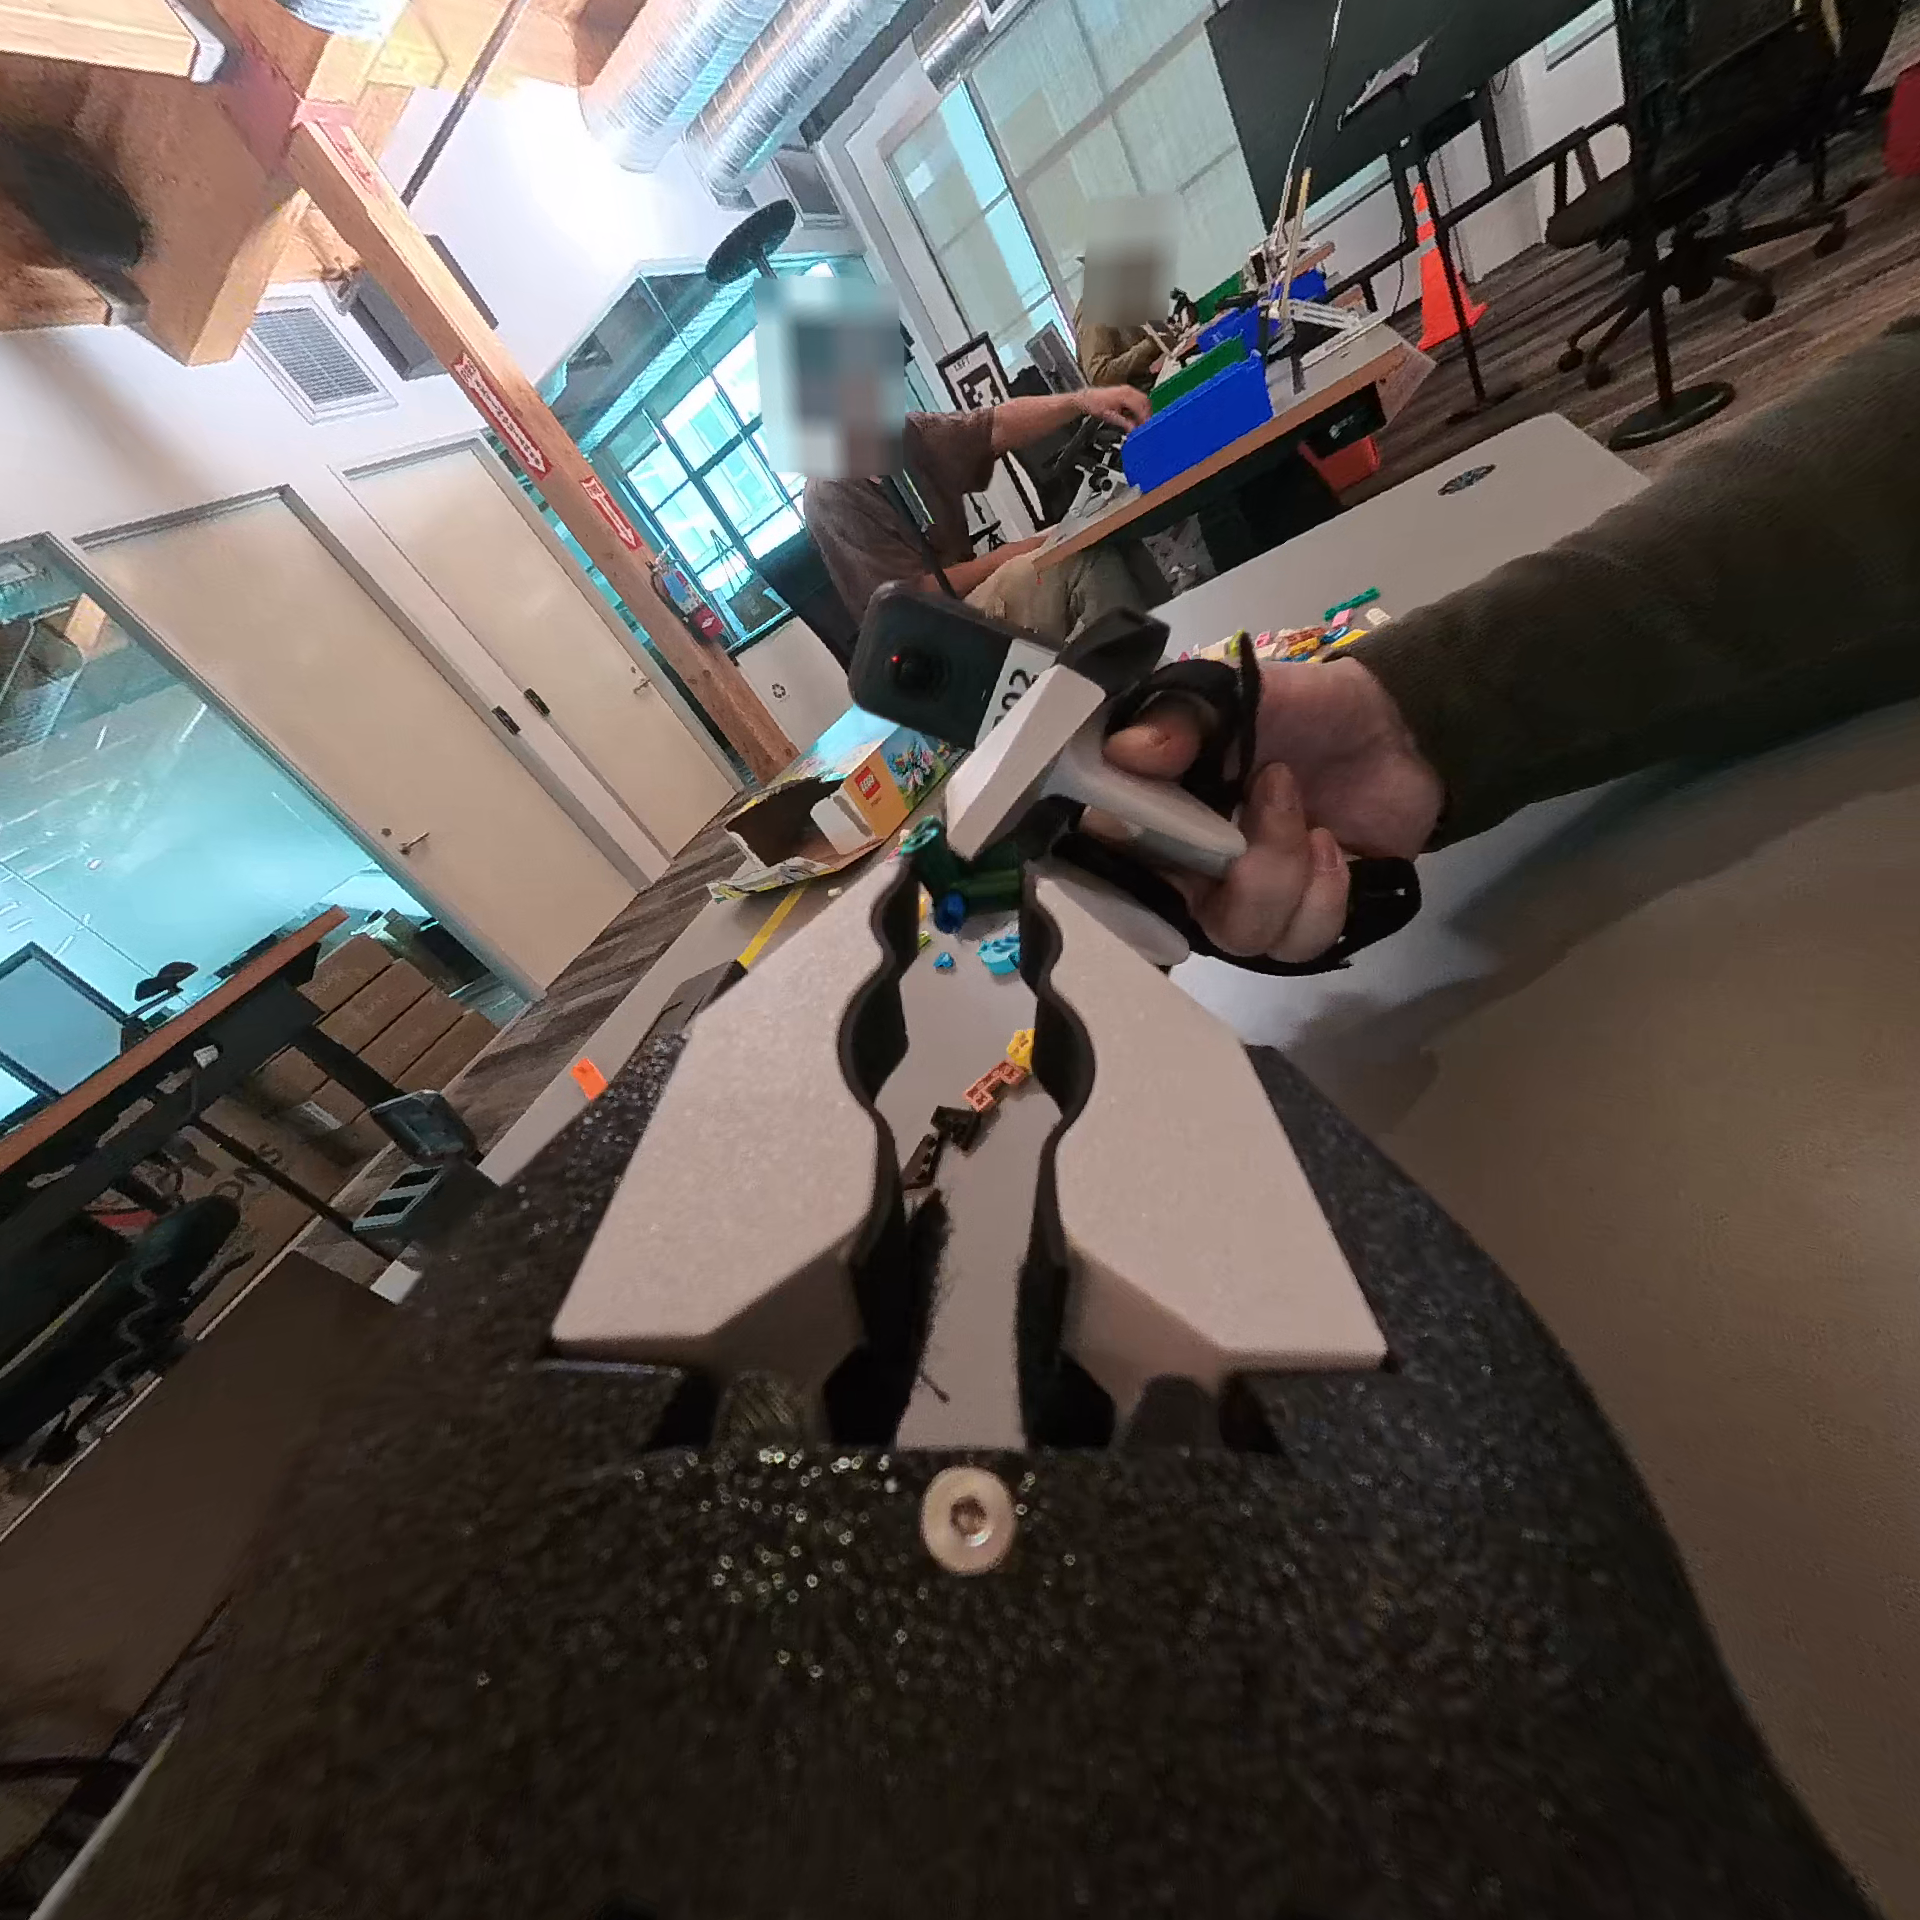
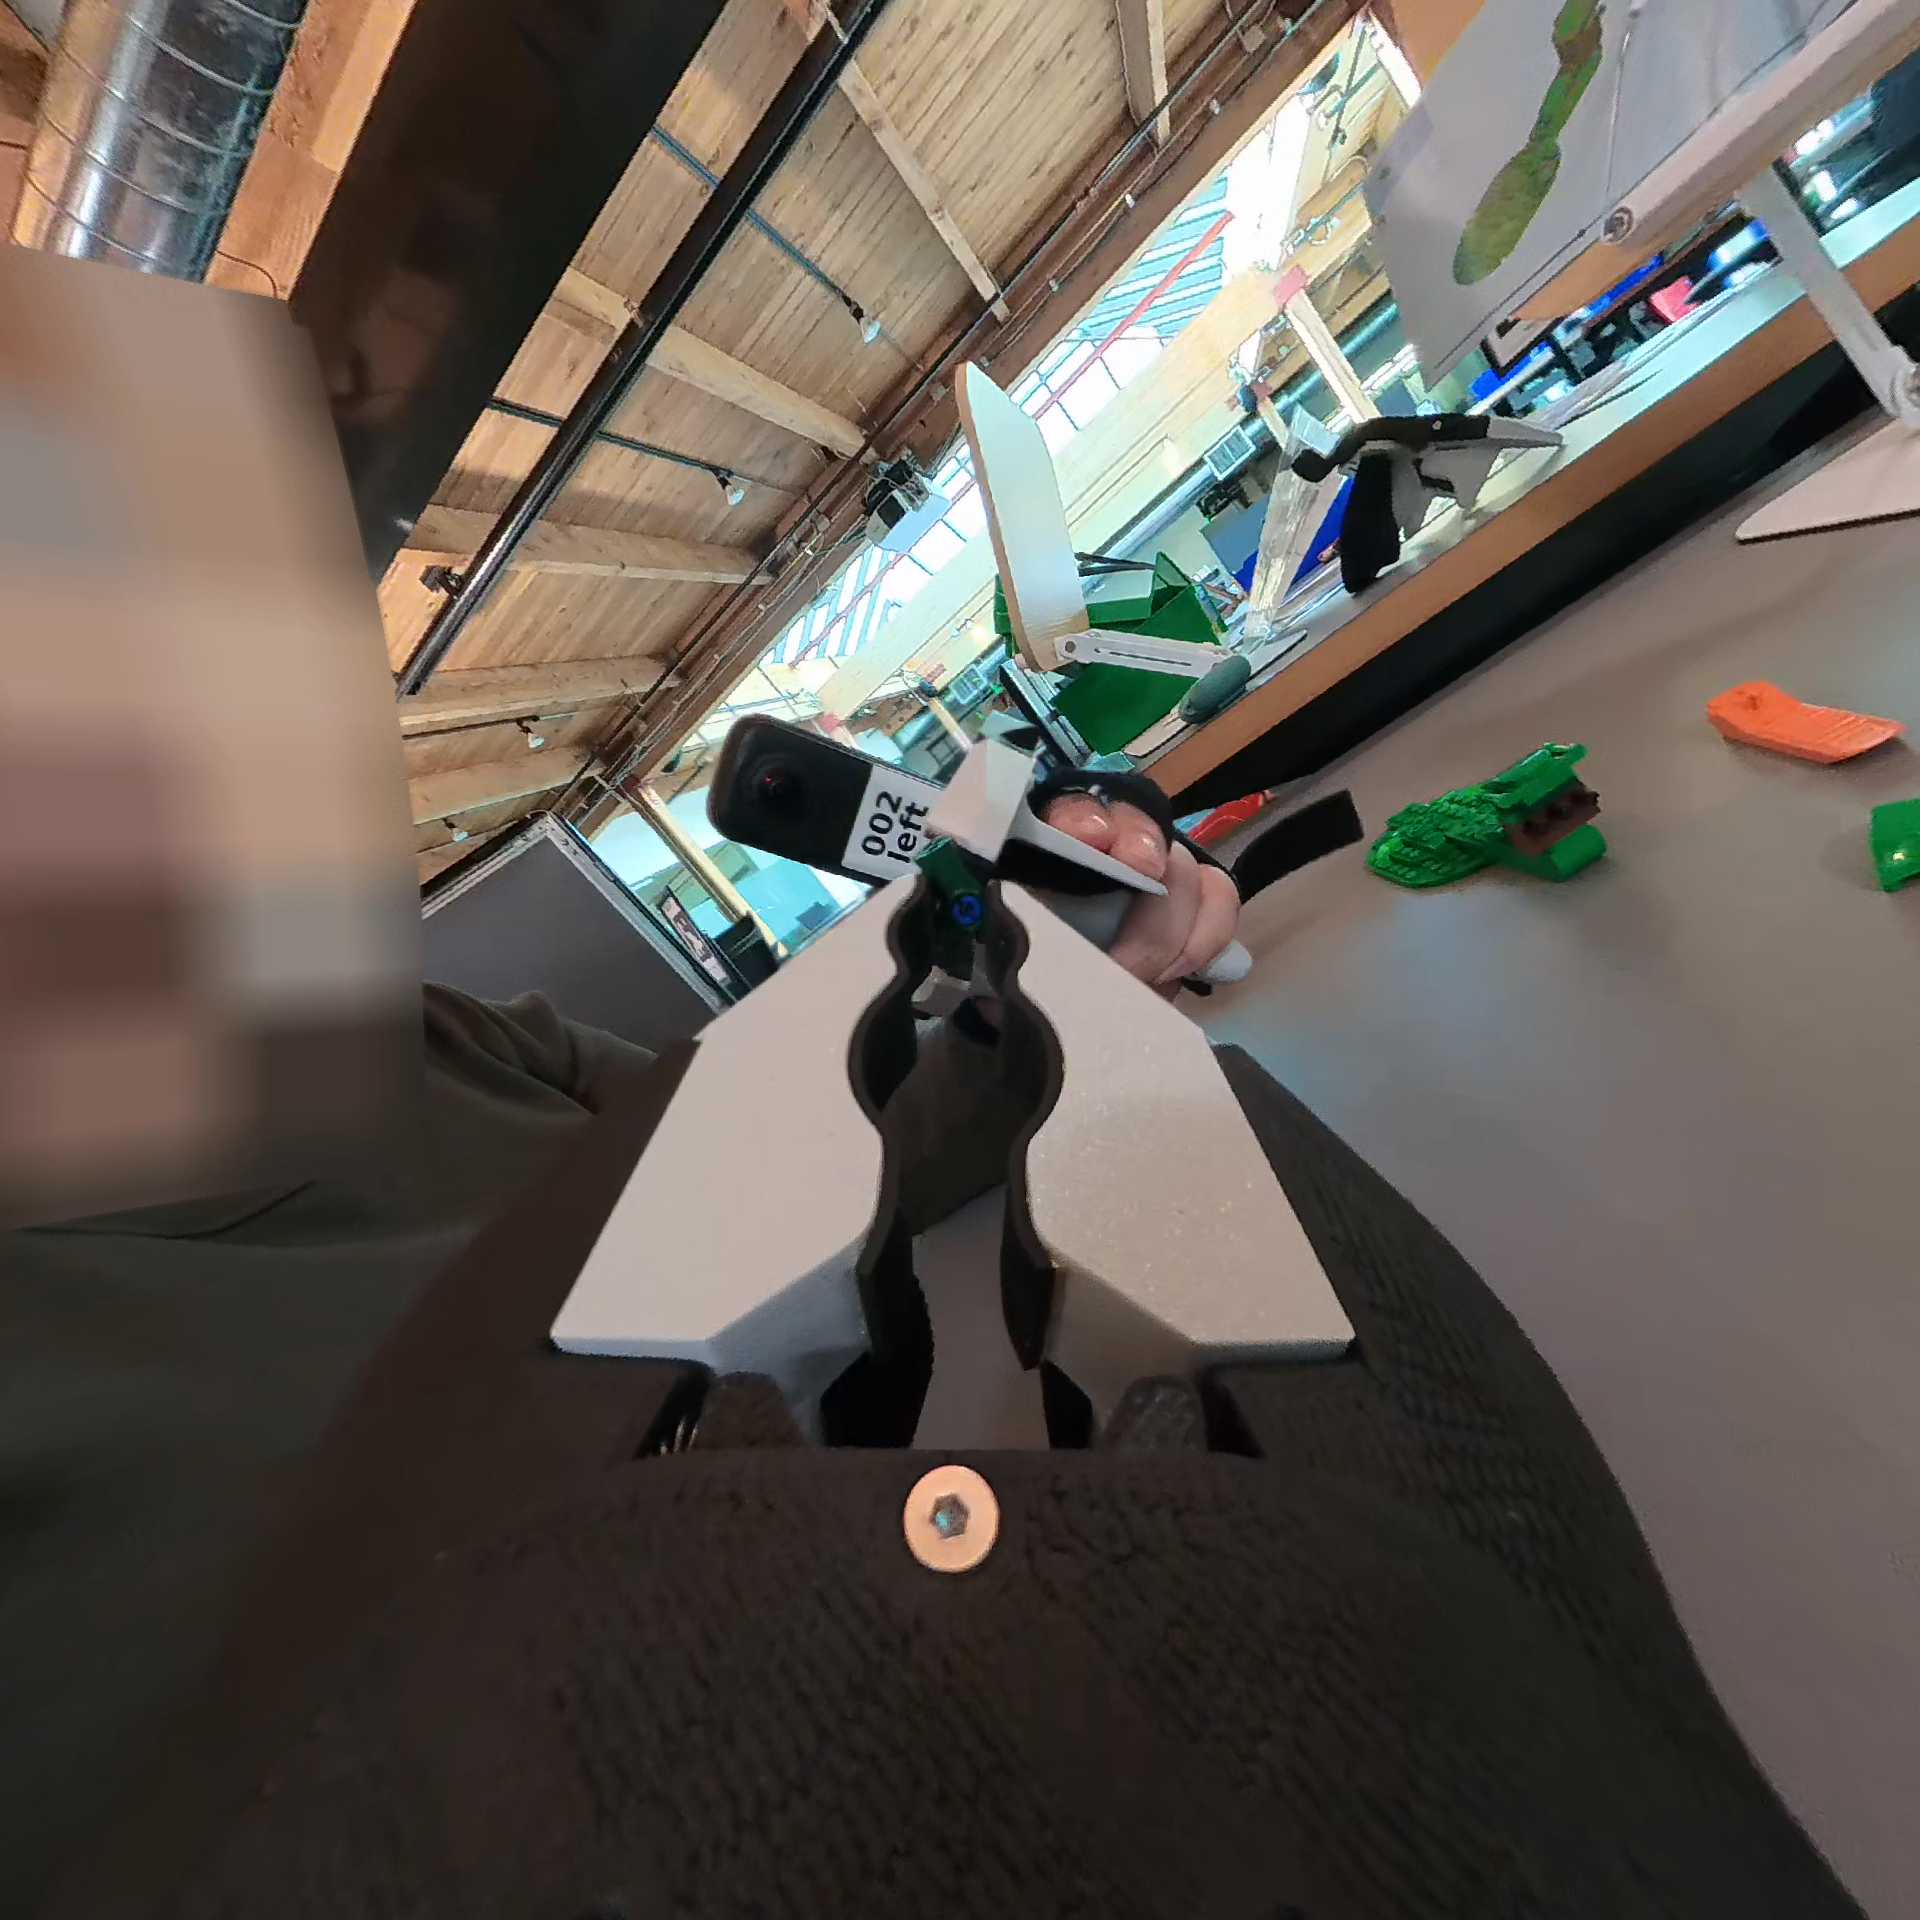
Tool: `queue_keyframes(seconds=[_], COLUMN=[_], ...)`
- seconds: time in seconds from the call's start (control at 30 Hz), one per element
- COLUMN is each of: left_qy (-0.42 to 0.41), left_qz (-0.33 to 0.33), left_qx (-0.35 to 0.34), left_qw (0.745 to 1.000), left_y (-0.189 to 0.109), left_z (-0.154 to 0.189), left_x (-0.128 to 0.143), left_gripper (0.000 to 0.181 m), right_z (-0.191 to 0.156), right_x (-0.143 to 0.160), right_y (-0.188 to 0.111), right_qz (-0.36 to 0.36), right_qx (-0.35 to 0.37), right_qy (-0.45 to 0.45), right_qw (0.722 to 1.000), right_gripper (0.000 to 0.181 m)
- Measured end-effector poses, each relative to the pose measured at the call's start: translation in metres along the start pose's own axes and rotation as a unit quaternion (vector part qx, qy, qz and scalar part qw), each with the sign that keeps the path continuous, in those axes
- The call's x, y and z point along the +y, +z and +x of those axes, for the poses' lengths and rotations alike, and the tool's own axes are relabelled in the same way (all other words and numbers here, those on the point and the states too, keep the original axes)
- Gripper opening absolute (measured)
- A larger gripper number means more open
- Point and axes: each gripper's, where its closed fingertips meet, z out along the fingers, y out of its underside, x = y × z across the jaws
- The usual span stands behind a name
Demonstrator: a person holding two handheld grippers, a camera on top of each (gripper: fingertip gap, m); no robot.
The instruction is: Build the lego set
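Observation:
A small dark-green lego assembly (image 1: 971, 881) with a blue pin is held in the air between both grippers above the grey table (image 1: 1621, 1195). My left gripper (image 1: 969, 891) is closed on it at the fingertips. My right gripper (image 1: 987, 847) comes in from the right in a hand and meets the same assembly. In the right wrist view the right gripper (image 2: 952, 914) is shut on the assembly (image 2: 958, 902), its blue pin facing the camera. The left gripper (image 2: 961, 857) grips the assembly's far end. Much of the assembly is hidden by the fingers.
Loose lego pieces (image 1: 992, 1086) lie on the table under the left gripper, and several more (image 1: 1311, 636) lie farther back. An open lego box (image 1: 883, 781) sits at the table's far end. A green lego build (image 2: 1486, 821), an orange tool (image 2: 1803, 724) and a monitor stand (image 2: 1849, 483) are on the right. My left and right fingertips are right by each other.

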Motion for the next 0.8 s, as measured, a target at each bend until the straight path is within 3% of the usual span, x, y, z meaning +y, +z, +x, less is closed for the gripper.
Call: queue_keyframes(seconds=[0.23,0.37,0.43,0.57,0.67,0.8], left_qy=[-0.050,-0.004,0.022,0.076,0.104,0.115], left_qz=[0.033,0.007,-0.004,-0.034,-0.053,-0.061], left_qx=[0.006,-0.069,-0.097,-0.156,-0.163,-0.163], left_qw=[0.998,0.998,0.995,0.984,0.980,0.978], left_y=[0.002,0.003,0.002,0.002,0.007,0.010], left_z=[0.000,-0.016,-0.021,-0.029,-0.026,-0.023], left_x=[-0.008,0.000,0.002,0.009,0.014,0.016], left_gripper=[0.015,0.014,0.014,0.014,0.014,0.014], right_z=[-0.007,0.005,0.019,0.022,0.024,0.025], right_x=[-0.005,-0.004,-0.004,-0.021,-0.019,-0.018], right_y=[0.000,0.006,0.006,-0.002,-0.002,-0.003], right_qz=[0.008,-0.006,-0.018,-0.010,-0.035,-0.051], right_qx=[-0.014,0.054,0.141,0.256,0.297,0.320], right_qy=[-0.014,-0.085,-0.171,-0.307,-0.357,-0.389], right_qw=[1.000,0.995,0.975,0.916,0.885,0.862], right_gripper=[0.008,0.045,0.053,0.043,0.033,0.022])
